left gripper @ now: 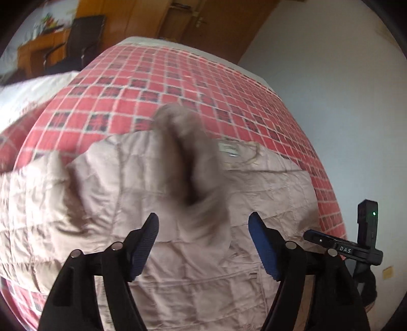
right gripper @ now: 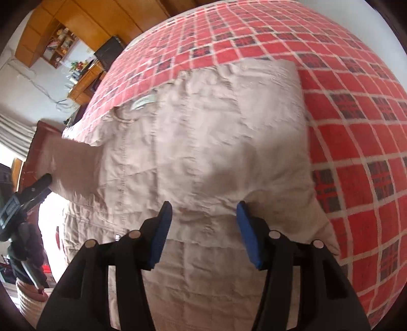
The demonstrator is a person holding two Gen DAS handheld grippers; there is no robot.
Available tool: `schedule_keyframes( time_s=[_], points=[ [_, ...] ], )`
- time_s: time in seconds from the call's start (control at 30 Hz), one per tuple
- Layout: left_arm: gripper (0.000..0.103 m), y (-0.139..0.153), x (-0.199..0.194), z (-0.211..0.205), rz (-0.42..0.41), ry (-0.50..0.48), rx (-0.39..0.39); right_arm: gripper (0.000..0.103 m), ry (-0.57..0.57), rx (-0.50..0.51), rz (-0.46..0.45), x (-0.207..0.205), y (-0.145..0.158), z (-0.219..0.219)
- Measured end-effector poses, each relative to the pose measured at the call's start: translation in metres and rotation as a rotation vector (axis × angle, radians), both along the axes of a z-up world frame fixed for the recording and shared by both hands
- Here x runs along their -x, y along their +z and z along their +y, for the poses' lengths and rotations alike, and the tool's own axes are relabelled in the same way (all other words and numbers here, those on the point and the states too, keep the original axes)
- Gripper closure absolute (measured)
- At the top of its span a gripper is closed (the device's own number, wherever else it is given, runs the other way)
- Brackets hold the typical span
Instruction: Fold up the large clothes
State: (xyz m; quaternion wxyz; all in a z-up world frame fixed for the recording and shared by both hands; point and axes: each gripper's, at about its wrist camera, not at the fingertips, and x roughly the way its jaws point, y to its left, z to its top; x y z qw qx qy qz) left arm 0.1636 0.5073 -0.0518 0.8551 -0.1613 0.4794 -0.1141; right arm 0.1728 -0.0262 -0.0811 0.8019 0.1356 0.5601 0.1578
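Note:
A beige quilted jacket (left gripper: 267, 188) lies spread on the red checked bedspread (left gripper: 178, 76), its collar label (left gripper: 229, 150) toward the far side. One blurred sleeve (left gripper: 188, 157) stands up in the air just beyond my left gripper (left gripper: 203, 216), which is open and holds nothing. In the right wrist view the jacket (right gripper: 193, 122) has its other sleeve (right gripper: 267, 142) folded flat across the body. My right gripper (right gripper: 203, 203) hovers open over the jacket's middle. The raised sleeve (right gripper: 71, 165) shows at the left, beside the left tool's black body (right gripper: 33, 188).
The bedspread (right gripper: 356, 127) reaches far beyond the jacket. A white wall (left gripper: 343, 89) runs along the bed's right side. A wooden door (left gripper: 203, 20), a desk with a dark chair (left gripper: 76, 43) and white bedding (left gripper: 30, 89) lie behind. A headboard (right gripper: 38, 137) and basket (right gripper: 28, 292) sit left.

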Motion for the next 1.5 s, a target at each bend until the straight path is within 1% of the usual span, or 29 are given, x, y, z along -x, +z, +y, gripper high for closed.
schedule_keyframes(
  time_s=[0.07,0.17,0.23,0.3,0.37,0.43,0.5,0.57,0.6,0.67,0.73,0.77,0.83,0.9,0.93,0.97,1.0,1.07,1.13,1.2,1.3,1.4,1.5],
  points=[
    [0.030,-0.012,-0.003,0.017,0.042,0.052,0.036,0.050,0.032,0.000,-0.006,-0.002,0.003,0.013],
    [0.032,-0.034,-0.008,0.032,0.104,0.129,0.021,0.050,0.071,0.013,-0.003,-0.004,0.003,0.031],
    [0.032,-0.050,-0.009,0.041,0.140,0.155,0.016,0.050,0.092,0.040,0.011,-0.006,-0.004,0.042],
    [0.033,-0.058,-0.004,0.047,0.139,0.150,0.035,0.049,0.092,0.054,0.034,-0.008,-0.014,0.047],
    [0.034,-0.053,0.002,0.047,0.125,0.141,0.028,0.050,0.096,0.068,0.046,-0.010,-0.023,0.048],
    [0.034,-0.042,0.008,0.052,0.106,0.156,0.012,0.050,0.099,0.073,0.053,-0.012,-0.023,0.049],
    [0.034,-0.023,0.020,0.061,0.054,0.188,-0.025,0.050,0.104,0.080,0.044,-0.010,-0.013,0.050],
    [0.034,-0.005,0.027,0.065,-0.004,0.200,-0.045,0.050,0.114,0.052,0.023,-0.005,-0.001,0.052],
    [0.033,0.002,0.030,0.063,-0.023,0.194,-0.046,0.050,0.127,0.027,0.011,-0.001,0.007,0.057],
    [0.033,0.007,0.029,0.050,-0.035,0.159,-0.039,0.050,0.147,0.015,0.002,0.001,0.013,0.067],
    [0.033,0.003,0.026,0.035,-0.019,0.109,-0.013,0.050,0.176,0.012,0.003,0.001,0.014,0.085],
    [0.033,0.000,0.026,0.030,-0.007,0.092,-0.022,0.050,0.194,0.023,0.007,0.001,0.011,0.095],
    [0.033,-0.013,0.015,0.018,0.025,0.067,-0.060,0.050,0.205,0.050,0.025,-0.003,0.004,0.107],
    [0.033,-0.031,0.004,0.015,0.070,0.073,-0.092,0.050,0.200,0.067,0.060,-0.006,-0.010,0.116],
    [0.034,-0.044,-0.001,0.015,0.101,0.072,-0.095,0.050,0.195,0.079,0.075,-0.008,-0.017,0.118],
    [0.034,-0.054,-0.004,0.018,0.123,0.070,-0.078,0.050,0.192,0.087,0.084,-0.008,-0.022,0.119],
    [0.035,-0.058,-0.005,0.020,0.126,0.070,-0.061,0.050,0.189,0.089,0.085,-0.009,-0.027,0.121],
    [0.035,-0.055,-0.004,0.021,0.118,0.064,-0.048,0.050,0.182,0.089,0.087,-0.011,-0.026,0.122],
    [0.035,-0.041,0.004,0.026,0.094,0.060,-0.030,0.050,0.178,0.094,0.083,-0.009,-0.019,0.122],
    [0.034,-0.023,0.018,0.038,0.051,0.058,-0.005,0.049,0.176,0.082,0.050,-0.001,-0.005,0.123],
    [0.030,-0.007,0.044,0.067,0.013,0.090,-0.023,0.048,0.191,0.053,0.010,0.011,0.016,0.127],
    [0.028,0.000,0.067,0.119,0.018,0.186,-0.061,0.045,0.215,0.044,-0.013,0.024,0.027,0.141],
    [0.028,-0.002,0.094,0.187,0.048,0.346,-0.123,0.044,0.239,0.030,-0.013,0.031,0.030,0.155]
  ],
)
